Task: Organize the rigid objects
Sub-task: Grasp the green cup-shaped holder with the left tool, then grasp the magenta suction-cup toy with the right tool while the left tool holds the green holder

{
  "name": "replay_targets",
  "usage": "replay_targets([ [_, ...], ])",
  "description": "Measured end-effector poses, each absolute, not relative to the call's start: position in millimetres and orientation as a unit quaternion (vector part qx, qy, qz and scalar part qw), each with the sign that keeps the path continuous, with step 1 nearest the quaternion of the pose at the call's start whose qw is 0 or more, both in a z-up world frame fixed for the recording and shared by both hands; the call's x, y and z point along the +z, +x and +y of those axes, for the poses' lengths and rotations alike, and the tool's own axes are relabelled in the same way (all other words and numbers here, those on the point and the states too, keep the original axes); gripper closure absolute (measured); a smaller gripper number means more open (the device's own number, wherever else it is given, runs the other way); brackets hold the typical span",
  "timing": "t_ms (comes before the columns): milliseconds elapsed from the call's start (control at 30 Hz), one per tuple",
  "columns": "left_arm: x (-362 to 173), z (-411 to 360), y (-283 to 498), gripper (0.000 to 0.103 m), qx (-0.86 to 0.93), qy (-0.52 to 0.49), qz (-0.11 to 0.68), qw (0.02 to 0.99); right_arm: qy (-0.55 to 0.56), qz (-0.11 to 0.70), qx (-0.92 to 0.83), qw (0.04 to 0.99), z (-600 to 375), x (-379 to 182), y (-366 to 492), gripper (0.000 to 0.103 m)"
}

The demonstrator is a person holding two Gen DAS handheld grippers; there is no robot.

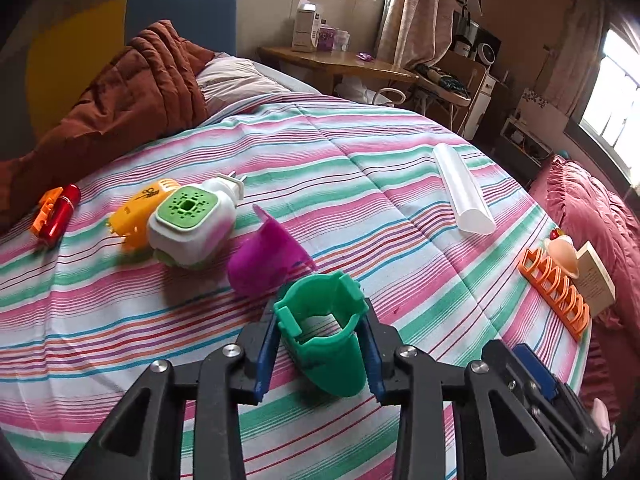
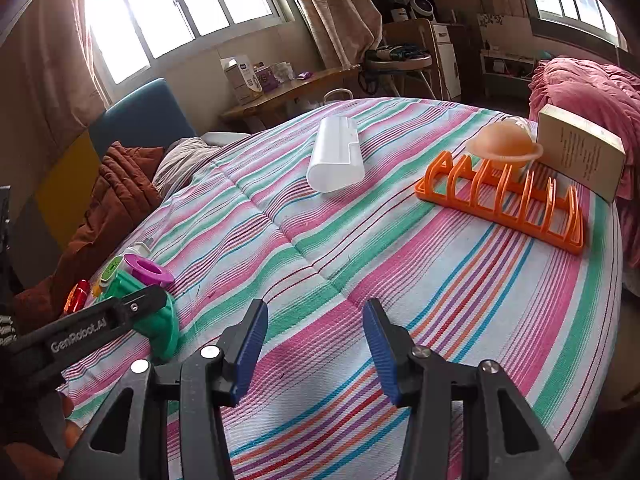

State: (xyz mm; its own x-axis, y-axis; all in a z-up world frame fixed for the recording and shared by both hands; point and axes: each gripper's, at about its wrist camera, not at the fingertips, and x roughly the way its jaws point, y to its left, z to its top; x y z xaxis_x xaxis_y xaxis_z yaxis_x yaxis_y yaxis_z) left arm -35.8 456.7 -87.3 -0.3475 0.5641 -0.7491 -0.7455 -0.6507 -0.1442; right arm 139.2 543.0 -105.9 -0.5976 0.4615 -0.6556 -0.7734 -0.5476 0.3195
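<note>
Green plastic holder (image 1: 322,344) lies near on the striped bed (image 1: 360,184), pinched by the left tongs (image 1: 320,354). Right tongs (image 2: 316,344) hover spread, empty. Pickup appears underway; next, lift toward the purple cup (image 1: 266,258) cluster, I judge.

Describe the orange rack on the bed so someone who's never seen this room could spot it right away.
Start at the striped bedspread and go to its edge beside the pink ruffled bedding. There the orange rack lies flat, in front of a cream box and a peach saucer-shaped piece. It alone has a row of upright open dividers.
</note>
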Motion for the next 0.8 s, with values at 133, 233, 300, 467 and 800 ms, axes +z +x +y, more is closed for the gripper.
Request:
replay_targets([
  [133, -83.2, 429.3, -32.9, 0.066, 0.821, -0.390, 0.124, 0.398, -0.258, 0.303, 0.841, 0.366, 543.7, -106.3, 139.4, 0.053],
  [233, -82.4, 404.9, -32.3, 0.066, 0.828, -0.386, 0.127, 0.387, -0.259, 0.302, 0.841, 0.366, 543.6, -106.3, 139.3, 0.052],
  [300, -83.5, 389.4, -30.5, 0.066, 0.831, -0.386, 0.129, 0.380, -0.263, 0.301, 0.840, 0.367, 543.1, -105.8, 138.7, 0.052],
  [467, -85.5, 352.8, -23.4, 0.066, 0.835, -0.391, 0.121, 0.367, -0.287, 0.283, 0.855, 0.325, 539.6, -96.6, 122.5, 0.051],
  [800, -87.1, 314.5, -16.0, 0.066, 0.837, -0.405, 0.093, 0.357, -0.350, 0.232, 0.893, 0.161, 533.1, -63.9, -9.0, 0.052],
])
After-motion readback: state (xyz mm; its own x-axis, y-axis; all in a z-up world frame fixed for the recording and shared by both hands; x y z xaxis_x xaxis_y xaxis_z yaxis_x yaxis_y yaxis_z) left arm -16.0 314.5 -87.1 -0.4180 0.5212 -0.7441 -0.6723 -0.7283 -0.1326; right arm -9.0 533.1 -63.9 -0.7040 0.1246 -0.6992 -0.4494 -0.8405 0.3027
